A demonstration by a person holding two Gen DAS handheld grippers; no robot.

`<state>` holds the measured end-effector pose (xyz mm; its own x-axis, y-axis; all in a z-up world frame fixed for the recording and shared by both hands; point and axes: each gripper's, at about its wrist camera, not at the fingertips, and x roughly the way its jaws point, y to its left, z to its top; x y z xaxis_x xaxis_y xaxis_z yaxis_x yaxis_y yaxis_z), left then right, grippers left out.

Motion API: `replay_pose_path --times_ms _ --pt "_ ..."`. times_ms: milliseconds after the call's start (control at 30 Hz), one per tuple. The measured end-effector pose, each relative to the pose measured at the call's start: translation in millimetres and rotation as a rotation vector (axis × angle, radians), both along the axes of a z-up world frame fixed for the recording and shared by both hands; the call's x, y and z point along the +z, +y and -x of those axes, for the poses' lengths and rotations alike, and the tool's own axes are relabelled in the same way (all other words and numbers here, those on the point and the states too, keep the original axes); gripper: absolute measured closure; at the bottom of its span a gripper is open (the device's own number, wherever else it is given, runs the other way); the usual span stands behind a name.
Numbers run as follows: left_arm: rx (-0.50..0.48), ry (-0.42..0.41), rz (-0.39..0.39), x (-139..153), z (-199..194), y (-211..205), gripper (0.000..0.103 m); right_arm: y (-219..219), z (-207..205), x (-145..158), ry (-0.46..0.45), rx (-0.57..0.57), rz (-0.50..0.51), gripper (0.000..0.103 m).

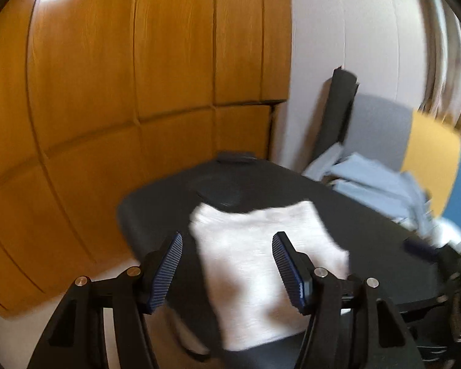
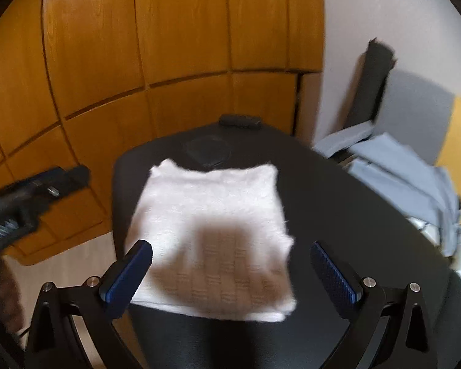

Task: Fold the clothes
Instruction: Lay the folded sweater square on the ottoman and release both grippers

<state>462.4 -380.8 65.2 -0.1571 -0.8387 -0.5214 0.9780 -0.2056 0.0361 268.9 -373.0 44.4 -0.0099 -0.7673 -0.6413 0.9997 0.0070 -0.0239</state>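
Observation:
A white knitted garment (image 2: 212, 224) lies folded into a rough square on the black table (image 2: 338, 203); the left wrist view shows the same white garment (image 1: 261, 264) on the black table (image 1: 368, 233). My left gripper (image 1: 227, 246) hangs above the cloth, open, with nothing between its blue pads. My right gripper (image 2: 230, 253) is also open, very wide, above the near edge of the cloth, and casts a shadow on it. In the right wrist view, at the left edge, the left gripper (image 2: 58, 181) appears as a dark blurred shape.
A heap of grey-blue clothes (image 2: 408, 184), also the grey-blue clothes (image 1: 381, 184), lies at the table's right side. A dark roll (image 2: 375, 77) leans on the white wall. Orange wooden cabinet doors (image 2: 169, 46) stand behind the table. A small dark object (image 2: 239, 120) sits at the far edge.

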Motion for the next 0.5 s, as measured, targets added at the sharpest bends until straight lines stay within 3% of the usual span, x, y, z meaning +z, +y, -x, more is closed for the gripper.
replay_pose_path --times_ms 67,300,333,400,500 --pt "0.001 0.009 0.0 0 1 6 0.04 6 -7 4 0.039 -0.019 0.02 0.0" --pt "0.009 0.062 -0.046 -5 -2 5 0.042 26 -9 8 0.021 -0.017 0.021 0.0" --pt "0.007 0.063 -0.039 -6 -1 3 0.043 26 -10 7 0.018 -0.02 0.017 0.0" --pt "0.006 0.053 -0.021 -9 0 3 0.058 28 -11 7 0.025 -0.024 0.021 0.0" --pt "0.015 0.033 -0.018 -15 2 2 0.059 27 -14 6 0.045 -0.039 0.025 0.0"
